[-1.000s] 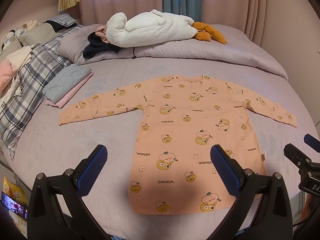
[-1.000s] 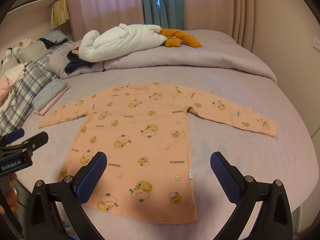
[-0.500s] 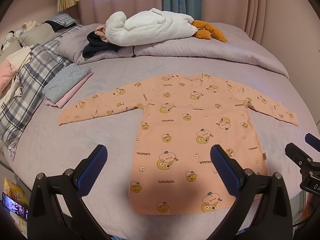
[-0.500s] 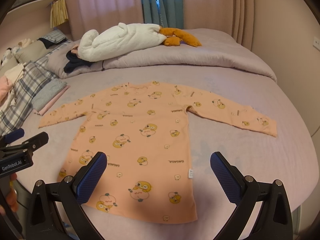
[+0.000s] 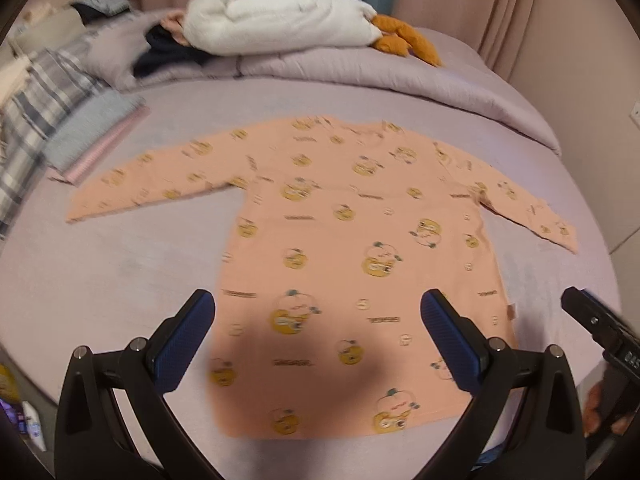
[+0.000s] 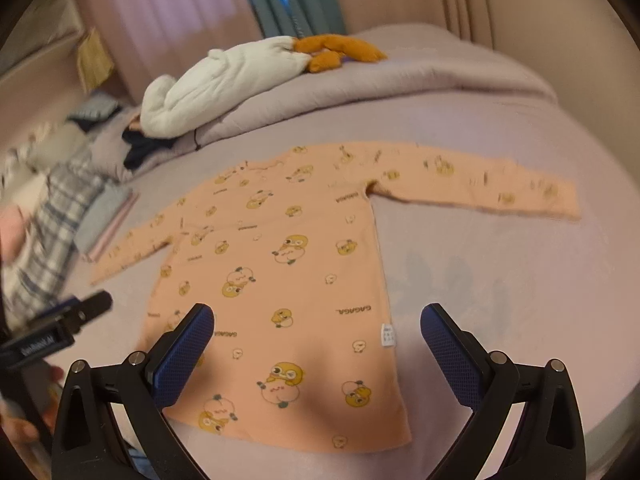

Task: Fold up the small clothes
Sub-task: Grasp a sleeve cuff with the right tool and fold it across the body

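Note:
A small peach long-sleeved shirt (image 5: 352,248) with yellow cartoon prints lies flat on the lilac bed, both sleeves spread out; it also fills the middle of the right wrist view as the shirt (image 6: 288,272). My left gripper (image 5: 318,316) hovers open above the shirt's lower hem, holding nothing. My right gripper (image 6: 316,326) is open too, above the hem's right side near the white side label (image 6: 387,335). The right sleeve (image 6: 480,188) stretches out to the right. Each gripper shows at the edge of the other's view.
A rolled lilac duvet (image 5: 360,68) crosses the back of the bed, with a white fleece garment (image 5: 276,20) and an orange plush toy (image 5: 404,42) on it. Folded grey and pink clothes (image 5: 88,136) and a plaid blanket (image 5: 36,100) lie left. A wall stands at right.
Both views are now blurred with motion. The left gripper has moved forward over the shirt; the right view has tilted and swung rightward. Both stay open.

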A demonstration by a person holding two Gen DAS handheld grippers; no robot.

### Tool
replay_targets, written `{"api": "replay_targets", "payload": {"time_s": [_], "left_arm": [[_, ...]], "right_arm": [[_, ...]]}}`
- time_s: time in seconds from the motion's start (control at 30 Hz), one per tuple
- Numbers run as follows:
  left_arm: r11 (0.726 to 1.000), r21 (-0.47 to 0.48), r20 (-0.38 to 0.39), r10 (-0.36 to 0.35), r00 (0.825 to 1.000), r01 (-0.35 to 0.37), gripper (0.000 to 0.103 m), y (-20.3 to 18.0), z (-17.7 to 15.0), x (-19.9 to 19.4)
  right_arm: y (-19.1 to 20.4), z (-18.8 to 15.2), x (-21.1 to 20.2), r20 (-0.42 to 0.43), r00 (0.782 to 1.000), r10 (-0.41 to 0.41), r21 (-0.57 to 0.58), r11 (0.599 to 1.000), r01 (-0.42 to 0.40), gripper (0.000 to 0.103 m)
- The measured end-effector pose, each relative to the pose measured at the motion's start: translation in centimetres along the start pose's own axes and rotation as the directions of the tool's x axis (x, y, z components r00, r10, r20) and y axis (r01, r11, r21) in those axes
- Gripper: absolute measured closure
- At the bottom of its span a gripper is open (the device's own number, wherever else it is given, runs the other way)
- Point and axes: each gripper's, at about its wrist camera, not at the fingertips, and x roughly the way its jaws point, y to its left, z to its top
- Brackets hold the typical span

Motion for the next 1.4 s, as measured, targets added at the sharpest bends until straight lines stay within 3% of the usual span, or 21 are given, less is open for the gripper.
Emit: {"api": "replay_targets", "payload": {"time_s": [0.27,0.47,0.67,0.8,0.9,0.97,1.03,1.07,1.2,1.27,1.4], "left_arm": [[0.986,-0.088,-0.058,-0.145,0.988,0.139,0.000,-0.3,1.3,5.3],[0.950,-0.160,-0.091,-0.285,0.954,0.268,0.000,-1.0,3.7,8.9],[0.942,-0.175,-0.041,-0.296,0.954,0.285,0.000,-1.7,6.5,10.8],[0.953,-0.152,-0.043,-0.271,0.962,0.262,0.000,-2.3,7.9,11.9],[0.953,-0.160,-0.057,-0.268,0.962,0.256,0.000,-1.9,8.4,12.7],[0.955,-0.171,-0.070,-0.259,0.963,0.244,0.000,-1.1,8.4,13.1],[0.960,-0.173,-0.084,-0.236,0.968,0.219,0.000,-0.3,8.3,13.3],[0.964,-0.172,-0.090,-0.222,0.971,0.204,0.000,0.2,8.3,13.4],[0.966,-0.205,-0.092,-0.181,0.979,0.159,0.000,2.9,8.2,13.2],[0.953,-0.251,-0.086,-0.198,0.976,0.171,0.000,4.6,8.1,12.9],[0.931,-0.316,-0.077,-0.216,0.973,0.182,0.000,7.1,7.8,12.0]], "right_arm": [[-9.3,-0.3,3.0,0.010,1.000,-0.021,0.263,0.965,0.017,0.001],[-17.2,1.3,4.8,0.037,0.996,-0.082,0.463,0.885,0.055,0.001],[-22.5,3.9,6.4,0.102,0.989,-0.105,0.584,0.811,0.026,0.001],[-24.9,5.4,7.4,0.170,0.980,-0.101,0.628,0.778,-0.029,0.004],[-26.0,6.2,7.8,0.195,0.974,-0.117,0.660,0.750,-0.042,0.032],[-27.3,6.2,8.5,0.193,0.977,-0.091,0.692,0.719,-0.069,0.078],[-27.8,6.0,8.9,0.176,0.981,-0.087,0.724,0.687,-0.069,0.096],[-27.3,6.2,8.8,0.171,0.980,-0.100,0.716,0.696,-0.054,0.098],[-23.6,8.7,6.9,0.197,0.975,-0.107,0.587,0.809,-0.030,0.098],[-20.0,10.9,6.0,0.211,0.974,-0.079,0.504,0.863,-0.039,0.098],[-13.1,14.6,5.0,0.227,0.973,-0.033,0.369,0.928,-0.055,0.098]]}}
